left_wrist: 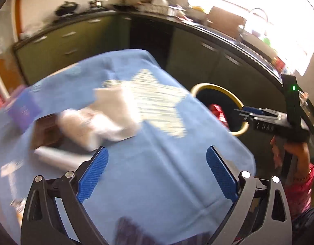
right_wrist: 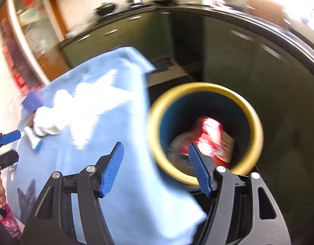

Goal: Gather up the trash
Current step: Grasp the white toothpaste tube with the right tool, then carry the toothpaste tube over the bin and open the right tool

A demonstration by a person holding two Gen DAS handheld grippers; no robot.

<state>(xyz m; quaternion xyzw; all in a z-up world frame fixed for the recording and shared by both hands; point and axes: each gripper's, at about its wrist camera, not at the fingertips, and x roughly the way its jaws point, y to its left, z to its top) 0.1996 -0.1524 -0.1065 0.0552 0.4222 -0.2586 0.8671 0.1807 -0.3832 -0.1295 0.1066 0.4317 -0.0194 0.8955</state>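
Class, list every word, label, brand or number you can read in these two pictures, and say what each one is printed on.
Nothing can be read clearly in either view.
Right gripper body: pale characters, too blurred to read.
Red packet in the bin: print too blurred to read.
Purple box on the table: any print too blurred to read.

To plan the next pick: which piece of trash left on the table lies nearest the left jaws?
The silver tube, lying on its side just beyond the left gripper; the white crumpled wrapper and brown box lie farther.
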